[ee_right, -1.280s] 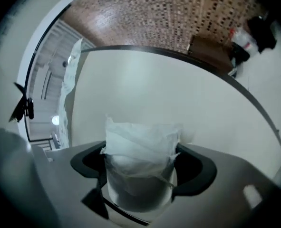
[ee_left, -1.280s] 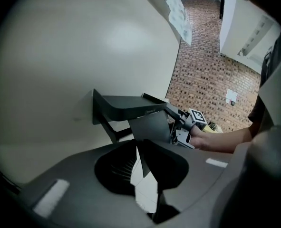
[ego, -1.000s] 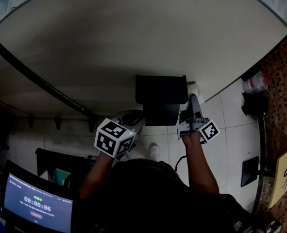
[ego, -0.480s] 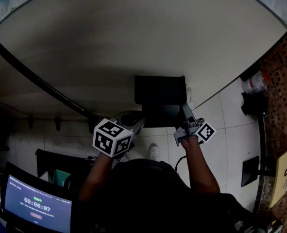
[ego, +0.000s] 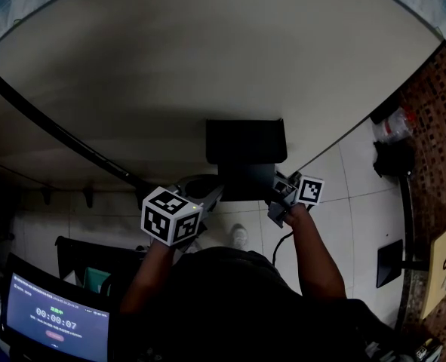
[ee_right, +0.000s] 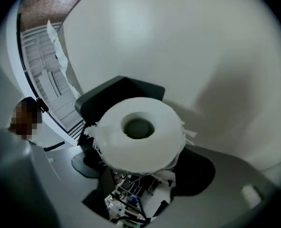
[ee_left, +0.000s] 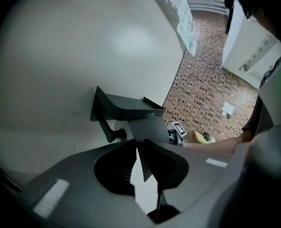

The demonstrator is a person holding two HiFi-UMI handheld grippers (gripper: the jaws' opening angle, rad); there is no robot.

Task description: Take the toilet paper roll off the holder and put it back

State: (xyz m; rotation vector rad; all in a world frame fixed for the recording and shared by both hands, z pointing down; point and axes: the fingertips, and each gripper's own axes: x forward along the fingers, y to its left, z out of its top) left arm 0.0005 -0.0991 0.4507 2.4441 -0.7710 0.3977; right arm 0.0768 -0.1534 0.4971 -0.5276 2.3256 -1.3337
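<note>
A black holder (ego: pixel 245 153) hangs on the pale wall; the left gripper view shows its shelf (ee_left: pixel 130 108) and a bare spindle (ee_left: pixel 114 134) under it. The white toilet paper roll (ee_right: pixel 130 153) fills the right gripper view, its core hole toward the camera, in front of the holder (ee_right: pixel 116 91). My right gripper (ee_right: pixel 142 167) is shut on the roll, one jaw at each side. In the head view this gripper (ego: pixel 277 190) sits at the holder's lower right, and the roll is hidden there. My left gripper (ego: pixel 211 194) hovers below the holder's left side, its jaws (ee_left: pixel 138 146) shut and empty.
A black rail (ego: pixel 56 127) runs along the wall at left. A lit screen (ego: pixel 53 315) stands at bottom left. Dark items (ego: pixel 395 161) lie on the tiled floor at right, beside a brick-patterned strip (ego: pixel 434 119). My own body fills the lower middle.
My right gripper has swung left and in toward the holder's lower right edge with the roll. The roll's white patch no longer shows in the head view. The left gripper stayed put.
</note>
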